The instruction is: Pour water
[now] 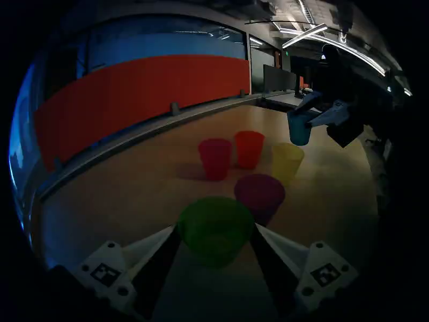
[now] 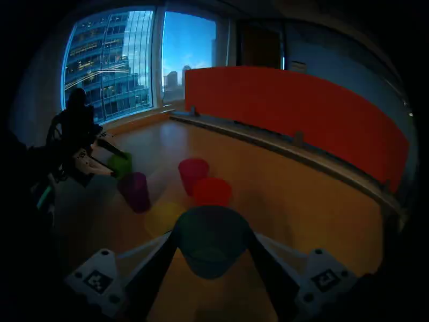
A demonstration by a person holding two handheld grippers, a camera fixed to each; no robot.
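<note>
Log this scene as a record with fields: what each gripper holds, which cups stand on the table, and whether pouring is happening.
left gripper: shut on green plastic cup
right gripper: shut on blue plastic cup, raised off the wooden table
standing on table: red plastic cup, orange plastic cup, yellow plastic cup, purple plastic cup, all upright
pouring: none; both held cups roughly upright
water: too dim to tell

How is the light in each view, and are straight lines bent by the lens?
Left gripper view: dim overall, only the ceiling light strips glare; the red partition wall bows from fisheye distortion; the green plastic cup is sharp. Right gripper view: the bright window backlights the scene, so the person is a silhouette and the blue plastic cup looks dark.
</note>
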